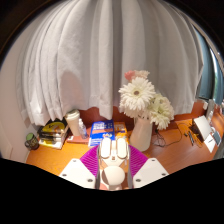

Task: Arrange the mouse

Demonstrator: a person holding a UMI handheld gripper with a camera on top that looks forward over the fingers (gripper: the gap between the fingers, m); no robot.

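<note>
A white computer mouse (113, 158) sits between my two fingers, its front end pointing away toward the desk. The magenta pads (91, 160) press on both its sides. My gripper (113, 165) is shut on the mouse and holds it above the wooden desk (170, 155). The mouse's underside and the desk right beneath it are hidden.
A white vase with pale flowers (142, 130) stands just ahead to the right. A blue box (102, 130) lies straight ahead. Stacked books (52, 132) and a white cup (74, 124) sit left. A white device (204, 130) stands far right. White curtains hang behind.
</note>
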